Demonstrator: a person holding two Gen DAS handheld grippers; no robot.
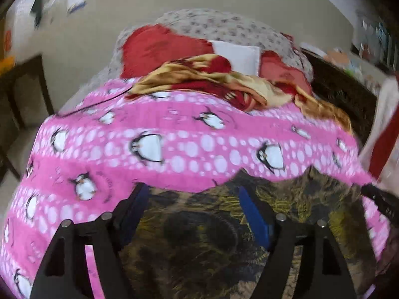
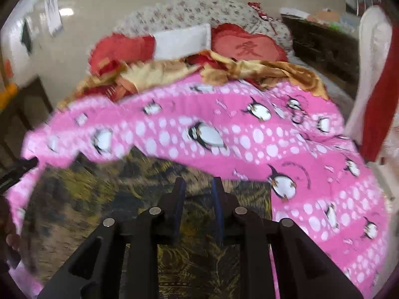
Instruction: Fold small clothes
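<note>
Two grippers, both mine, over one pink penguin-print garment (image 1: pixel 174 147); the garment lies spread on a dark patterned bedspread (image 1: pixel 199 236), its near edge lifted and blurred; my left gripper (image 1: pixel 194 206) stands wide apart, nothing between its blue pads, cloth edge just beyond the tips; my right gripper (image 2: pixel 198 189) is narrowed to a slim gap, nothing visibly pinched; red cushions (image 2: pixel 249 46), a white pillow (image 2: pixel 182 41) and a gold-and-red blanket (image 2: pixel 261 71) lie behind.
</note>
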